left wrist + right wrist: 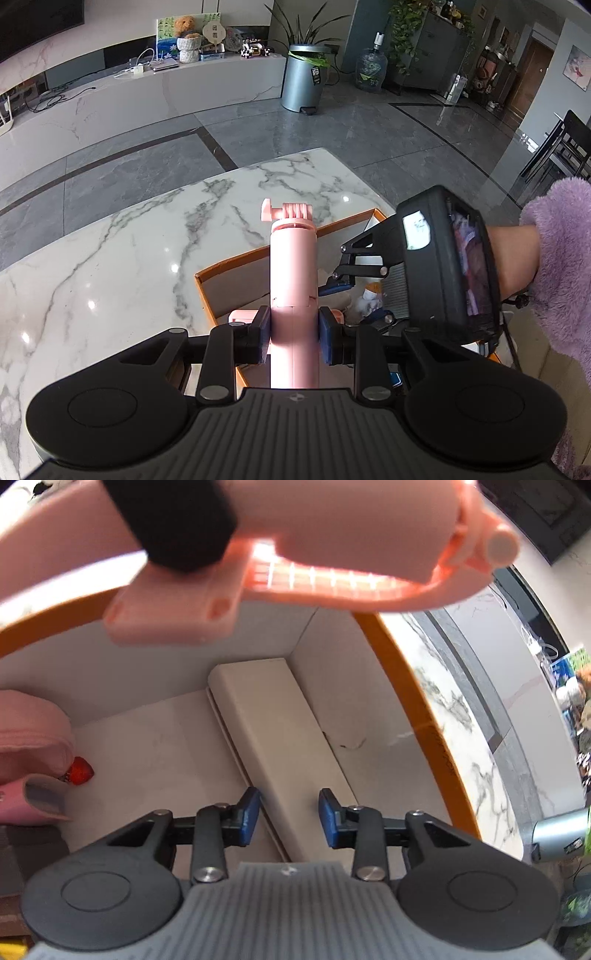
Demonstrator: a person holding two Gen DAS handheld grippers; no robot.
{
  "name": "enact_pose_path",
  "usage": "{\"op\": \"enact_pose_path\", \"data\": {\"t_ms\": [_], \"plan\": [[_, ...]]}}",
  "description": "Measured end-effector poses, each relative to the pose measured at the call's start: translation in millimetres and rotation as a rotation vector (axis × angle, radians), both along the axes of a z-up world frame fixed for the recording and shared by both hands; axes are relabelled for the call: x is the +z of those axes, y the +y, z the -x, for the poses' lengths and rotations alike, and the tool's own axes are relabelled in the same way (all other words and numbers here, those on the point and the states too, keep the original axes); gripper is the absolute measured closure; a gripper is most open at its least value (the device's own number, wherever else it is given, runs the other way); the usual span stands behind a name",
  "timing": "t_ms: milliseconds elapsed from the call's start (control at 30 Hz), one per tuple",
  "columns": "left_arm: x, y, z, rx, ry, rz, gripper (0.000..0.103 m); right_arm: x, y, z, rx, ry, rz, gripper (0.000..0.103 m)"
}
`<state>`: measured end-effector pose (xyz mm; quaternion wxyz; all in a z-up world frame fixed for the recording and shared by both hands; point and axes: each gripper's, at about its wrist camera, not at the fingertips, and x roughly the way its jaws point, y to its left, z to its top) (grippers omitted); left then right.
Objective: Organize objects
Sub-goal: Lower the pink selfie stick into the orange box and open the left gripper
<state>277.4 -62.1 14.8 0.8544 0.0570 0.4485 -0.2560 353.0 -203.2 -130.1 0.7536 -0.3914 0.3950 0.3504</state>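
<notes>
My left gripper [293, 338] is shut on a pink selfie stick [293, 266] and holds it above an orange-rimmed cardboard box [236, 264] on the marble table [110, 266]. The stick also fills the top of the right wrist view [332, 535]. My right gripper [289, 818] is open inside the box [417, 716], its blue pads either side of a long beige case [273, 731] lying on the box floor. The right gripper also shows in the left wrist view [338, 275], lowered into the box.
In the box lie a pink zip pouch [29, 734], a small red strawberry-like item [79, 771] and a small plush toy [371, 295]. Beyond the table are a grey floor, a bin [304, 77] and a low marble bench.
</notes>
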Motion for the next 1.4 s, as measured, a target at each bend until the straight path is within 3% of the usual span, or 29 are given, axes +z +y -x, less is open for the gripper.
{"op": "enact_pose_path", "data": {"t_ms": [200, 300, 633, 1300, 1400], "plan": [[-12.0, -37.1, 7.4, -0.218, -0.112, -0.142, 0.072, 34.6, -36.7, 14.3, -0.077, -0.044, -0.011, 0.066], [-26.3, -56.7, 11.6, -0.313, -0.122, -0.226, 0.072, 46.8, -54.6, 19.9, -0.122, -0.030, -0.044, 0.066], [-86.3, -95.6, 19.2, -0.554, -0.156, -0.445, 0.072, 38.2, -63.7, 24.2, -0.171, -0.034, -0.023, 0.066], [-117.4, -98.7, 7.1, -0.609, -0.015, -0.476, 0.069, 25.4, -59.5, 32.6, -0.172, -0.034, -0.012, 0.066], [-121.2, -97.9, 9.9, -0.607, -0.030, -0.515, 0.061, 25.9, -60.0, 33.5, -0.172, -0.031, -0.010, 0.066]]}}
